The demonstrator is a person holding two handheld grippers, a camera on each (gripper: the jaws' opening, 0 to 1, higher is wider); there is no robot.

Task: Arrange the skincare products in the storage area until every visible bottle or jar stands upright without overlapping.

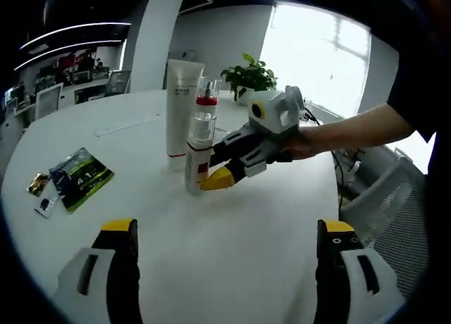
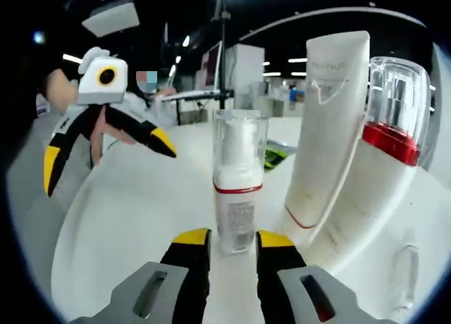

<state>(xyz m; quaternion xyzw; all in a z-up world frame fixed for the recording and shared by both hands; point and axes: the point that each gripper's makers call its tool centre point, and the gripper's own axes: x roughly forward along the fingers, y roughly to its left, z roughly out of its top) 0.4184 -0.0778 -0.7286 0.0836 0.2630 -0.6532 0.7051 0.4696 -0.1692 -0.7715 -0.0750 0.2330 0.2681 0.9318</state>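
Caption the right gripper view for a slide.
Right gripper closes around a small clear-capped pump bottle beside a white tube and red-collared bottle.

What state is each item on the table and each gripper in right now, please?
Pump bottle: upright, clamped at its base.
White tube: upright on its cap.
Red-collared bottle: upright beside the tube.
Green sachet: lying flat.
Right gripper: shut on the pump bottle.
Left gripper: open, holding nothing.

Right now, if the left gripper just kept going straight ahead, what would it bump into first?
Probably the small pump bottle that the right gripper is closing around, or that gripper itself. The open left gripper points across bare table toward them. Depth is hard to judge, and it might slide past.
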